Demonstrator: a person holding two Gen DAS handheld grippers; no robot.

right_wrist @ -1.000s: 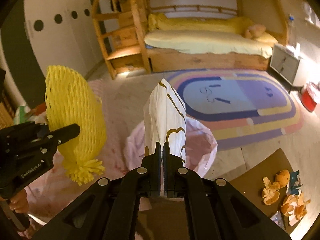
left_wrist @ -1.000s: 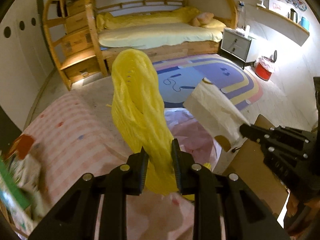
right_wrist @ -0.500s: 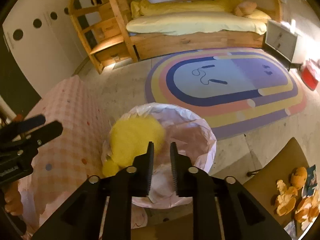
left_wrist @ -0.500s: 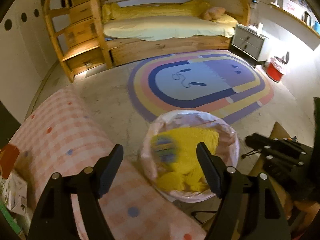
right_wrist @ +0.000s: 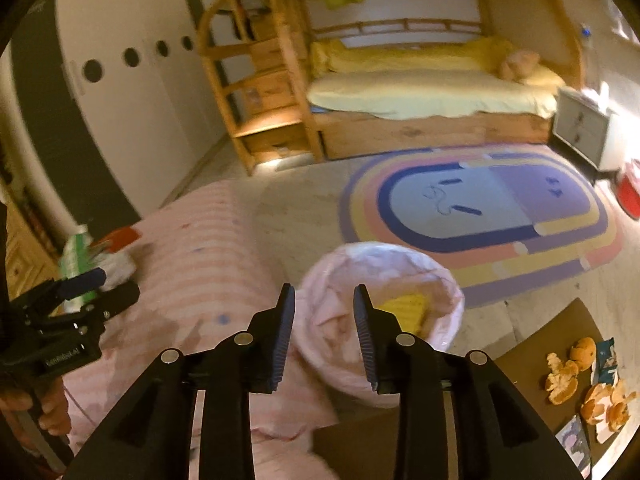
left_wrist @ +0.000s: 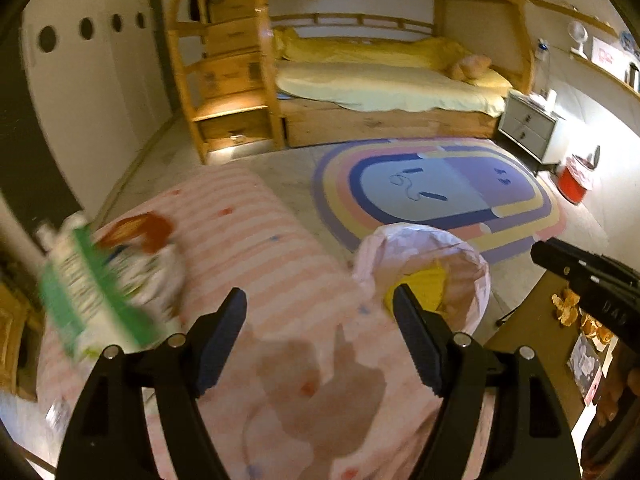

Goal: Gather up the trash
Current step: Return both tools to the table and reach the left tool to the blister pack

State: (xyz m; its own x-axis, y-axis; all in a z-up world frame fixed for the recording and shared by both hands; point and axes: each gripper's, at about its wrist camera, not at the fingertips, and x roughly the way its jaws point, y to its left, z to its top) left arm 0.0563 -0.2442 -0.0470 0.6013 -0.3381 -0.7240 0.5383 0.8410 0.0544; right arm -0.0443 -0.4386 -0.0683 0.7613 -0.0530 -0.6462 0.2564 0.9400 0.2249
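Standing wide open with nothing between its fingers, the left gripper (left_wrist: 318, 338) hangs above the pink checked cloth (left_wrist: 256, 248). The right gripper (right_wrist: 324, 334) is empty too, and its jaws are opening, now only partly apart. The trash bin (right_wrist: 452, 292) with a pale pink liner stands on the floor just right of the cloth, in front of both grippers, and the yellow foam net (right_wrist: 404, 308) lies inside it. Orange peels (right_wrist: 576, 380) lie on the brown table at the near right. A blurred green and white package (left_wrist: 92, 296) rests at the near left on the cloth.

Dim warm light, motion blur, fisheye-warped dark corners.
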